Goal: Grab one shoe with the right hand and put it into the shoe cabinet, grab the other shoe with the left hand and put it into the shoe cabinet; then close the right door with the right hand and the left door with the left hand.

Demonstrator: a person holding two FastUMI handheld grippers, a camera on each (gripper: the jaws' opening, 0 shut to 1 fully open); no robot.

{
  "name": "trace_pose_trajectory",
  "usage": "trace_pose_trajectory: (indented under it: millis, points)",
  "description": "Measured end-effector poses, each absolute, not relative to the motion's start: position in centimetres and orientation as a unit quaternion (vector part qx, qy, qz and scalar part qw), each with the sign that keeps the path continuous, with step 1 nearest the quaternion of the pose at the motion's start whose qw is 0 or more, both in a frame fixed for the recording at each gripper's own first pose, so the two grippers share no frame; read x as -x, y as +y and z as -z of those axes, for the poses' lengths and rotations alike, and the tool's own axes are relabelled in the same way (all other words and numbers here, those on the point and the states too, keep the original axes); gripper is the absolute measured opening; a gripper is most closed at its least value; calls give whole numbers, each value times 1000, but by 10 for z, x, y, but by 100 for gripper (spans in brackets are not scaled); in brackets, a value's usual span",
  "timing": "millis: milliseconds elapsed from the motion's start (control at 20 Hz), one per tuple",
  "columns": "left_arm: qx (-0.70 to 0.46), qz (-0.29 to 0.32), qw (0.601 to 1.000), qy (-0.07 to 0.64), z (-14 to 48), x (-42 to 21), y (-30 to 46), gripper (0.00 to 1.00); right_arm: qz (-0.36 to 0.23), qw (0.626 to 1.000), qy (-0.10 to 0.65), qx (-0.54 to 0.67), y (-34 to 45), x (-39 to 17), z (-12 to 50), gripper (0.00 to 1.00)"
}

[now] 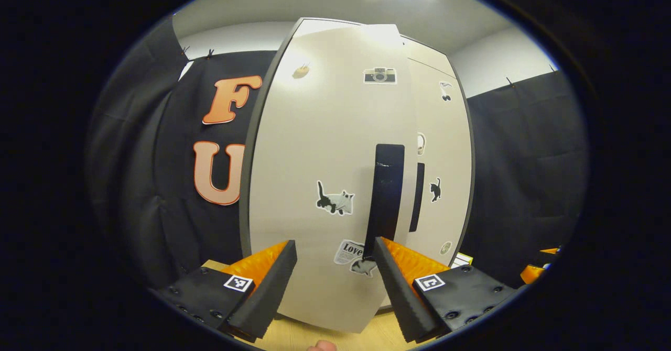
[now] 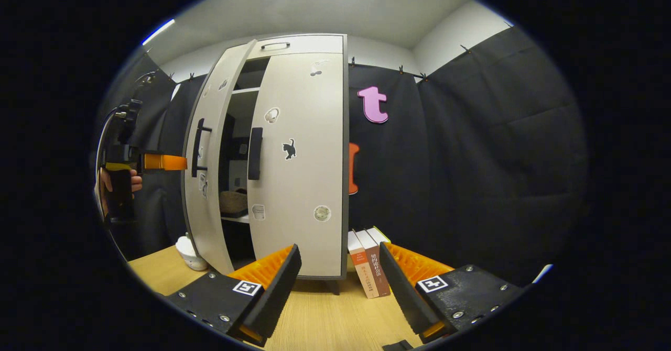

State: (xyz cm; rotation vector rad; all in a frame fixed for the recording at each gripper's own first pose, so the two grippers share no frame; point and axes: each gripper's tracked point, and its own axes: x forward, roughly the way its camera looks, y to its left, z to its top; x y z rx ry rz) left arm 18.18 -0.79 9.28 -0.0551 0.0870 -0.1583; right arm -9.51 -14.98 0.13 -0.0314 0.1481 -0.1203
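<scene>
With my left gripper (image 1: 335, 277) spread and empty, I push flat beside the pale left door's (image 1: 320, 173) black handle (image 1: 385, 199), steadily shutting it.

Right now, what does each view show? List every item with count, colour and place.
shoe cabinet: one, off-white with dark edging, standing on the table.
left door: one, off-white, ajar, black handle, stickers on it.
right door: one, off-white, closed or nearly so, black handle, cat sticker.
shoe: one seen, tan, on a shelf inside the cabinet, between the doors.
books: about three, orange, brown and white spines, leaning beside the cabinet's right side.
white object: one, on the table by the left door's foot; too small to tell what.
table: one, light wood.
left gripper: fingers apart, pointed at the left door by its handle.
right gripper: fingers apart, empty, back from the cabinet.
hand: holding the left gripper.
</scene>
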Motion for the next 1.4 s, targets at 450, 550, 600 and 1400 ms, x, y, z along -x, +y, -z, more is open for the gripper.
trace_pose_trajectory:
  millis: [450, 550, 600, 1400]
  points:
    - [19, 73, 996, 40, -86, -211, -16, 97, 91, 993, 73, 13, -176, 103, -2, 93]
    - [7, 71, 997, 41, -84, -218, -19, 96, 95, 993, 73, 13, -179, 102, -1, 93]
    - [3, 70, 997, 42, -84, -221, -20, 96, 97, 993, 72, 12, -181, 103, -2, 93]
    - [5, 73, 996, 41, -77, -263, -33, 96, 110, 991, 73, 12, -195, 99, 0, 93]
